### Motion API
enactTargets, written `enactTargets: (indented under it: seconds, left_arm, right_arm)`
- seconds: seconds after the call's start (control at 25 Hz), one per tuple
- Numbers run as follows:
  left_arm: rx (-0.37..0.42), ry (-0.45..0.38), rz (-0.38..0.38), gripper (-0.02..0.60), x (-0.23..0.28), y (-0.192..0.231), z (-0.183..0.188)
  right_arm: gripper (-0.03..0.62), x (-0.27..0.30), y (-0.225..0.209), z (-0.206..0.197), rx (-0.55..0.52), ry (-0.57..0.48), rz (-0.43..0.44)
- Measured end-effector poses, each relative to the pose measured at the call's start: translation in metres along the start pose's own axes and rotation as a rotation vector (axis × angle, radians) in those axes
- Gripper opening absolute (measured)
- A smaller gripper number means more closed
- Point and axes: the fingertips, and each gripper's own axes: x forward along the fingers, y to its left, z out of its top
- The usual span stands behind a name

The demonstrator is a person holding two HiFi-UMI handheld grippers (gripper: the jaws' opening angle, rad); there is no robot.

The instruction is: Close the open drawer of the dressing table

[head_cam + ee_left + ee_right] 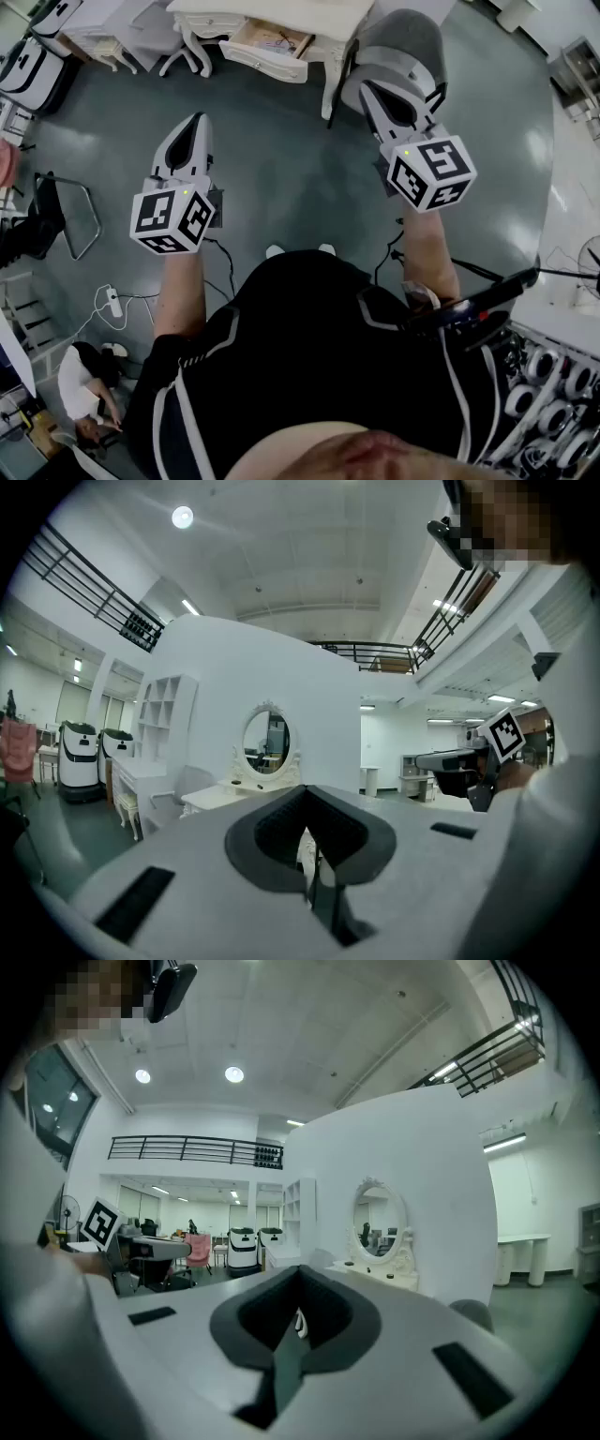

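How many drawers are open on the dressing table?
1: the drawer, pulled out at the table front, top of the head view. The chair covers its right end, so another may be hidden.

My head camera looks steeply down; my two gripper views face forward, sharing the dressing table (220, 795), well off.

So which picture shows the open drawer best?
The head view: it looks down into the pulled-out drawer. Both gripper views show only the mirror and the top of the dressing table, far off; the drawer can't be made out there.
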Motion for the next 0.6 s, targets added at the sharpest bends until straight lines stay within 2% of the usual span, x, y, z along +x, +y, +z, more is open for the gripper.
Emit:
enactTargets:
  seconds: [0.28,0.6]
  left_arm:
    - [0.021,-0.019,0.007,0.005,-0.009,0.003,0.002]
    - [-0.001,-0.026,0.018,0.005,-0.013,0.011,0.006]
  right_arm:
    - [0.003,0.01,0.008,0.01,-0.039,-0.016,0.015]
    - [0.003,0.01,0.009,0.018,0.001,-0.051,0.001]
